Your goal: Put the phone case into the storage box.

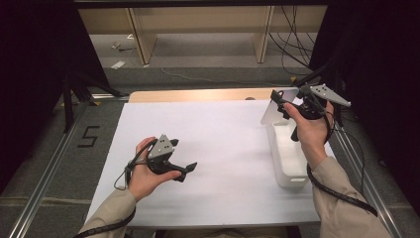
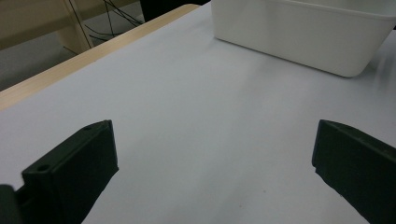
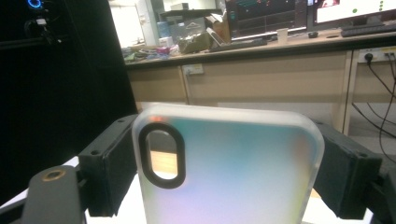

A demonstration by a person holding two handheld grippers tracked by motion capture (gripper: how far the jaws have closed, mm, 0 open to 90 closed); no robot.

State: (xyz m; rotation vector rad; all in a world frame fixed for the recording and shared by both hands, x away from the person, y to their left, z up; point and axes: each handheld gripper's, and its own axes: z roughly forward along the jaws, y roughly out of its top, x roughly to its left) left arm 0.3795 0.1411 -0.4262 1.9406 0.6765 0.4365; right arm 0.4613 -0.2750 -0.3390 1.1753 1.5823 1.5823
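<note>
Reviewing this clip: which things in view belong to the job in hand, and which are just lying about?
Part of the job:
- phone case, clamped across its width in the right gripper
- white bin, below that gripper
- left gripper, open and idle over the table

Lying about:
- cables on the floor
- wooden shelf legs

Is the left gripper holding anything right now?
No: in the left gripper view the left gripper has its jaws standing wide apart over the bare white table, with nothing between them.

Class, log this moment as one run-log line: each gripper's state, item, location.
right gripper: shut on phone case, above white bin | left gripper: open, holding nothing, over white table sheet
</note>
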